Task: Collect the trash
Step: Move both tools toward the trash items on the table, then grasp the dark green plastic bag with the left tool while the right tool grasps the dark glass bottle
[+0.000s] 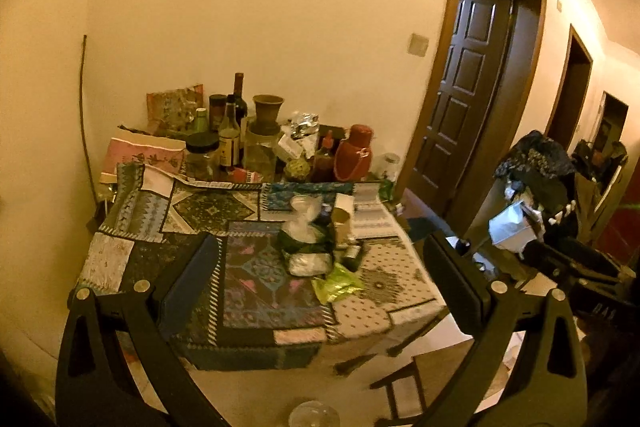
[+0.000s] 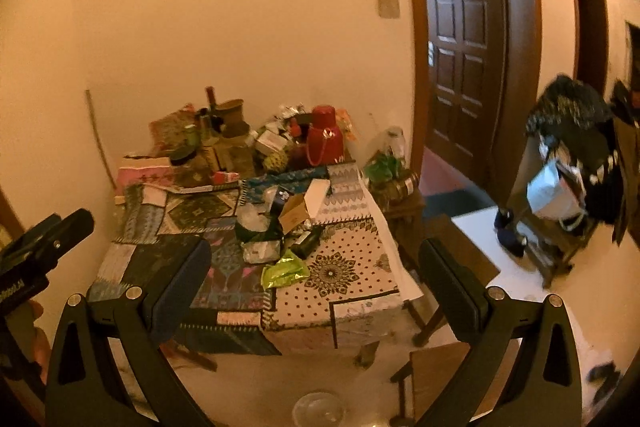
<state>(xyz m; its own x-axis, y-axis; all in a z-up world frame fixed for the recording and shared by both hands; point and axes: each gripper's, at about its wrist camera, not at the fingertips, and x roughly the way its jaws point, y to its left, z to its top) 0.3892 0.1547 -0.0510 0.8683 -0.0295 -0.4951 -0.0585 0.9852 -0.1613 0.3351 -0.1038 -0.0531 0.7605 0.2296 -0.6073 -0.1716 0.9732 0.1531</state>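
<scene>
Both claws, left (image 1: 320, 267) and right (image 2: 316, 259), spread wide, holding nothing, well short of table (image 2: 360, 291). Trash: green wrapper (image 2: 285, 269) mid-table beside foil (image 2: 261, 251). Could knock bottles (image 1: 230, 135) reaching in.

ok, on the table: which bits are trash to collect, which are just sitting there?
Trash, likely:
- green wrapper
- crumpled silver packet
- open cardboard box

Just there:
- red flask
- bottles
- clay pot
- patterned cloth

Left gripper and right gripper are empty.
</scene>
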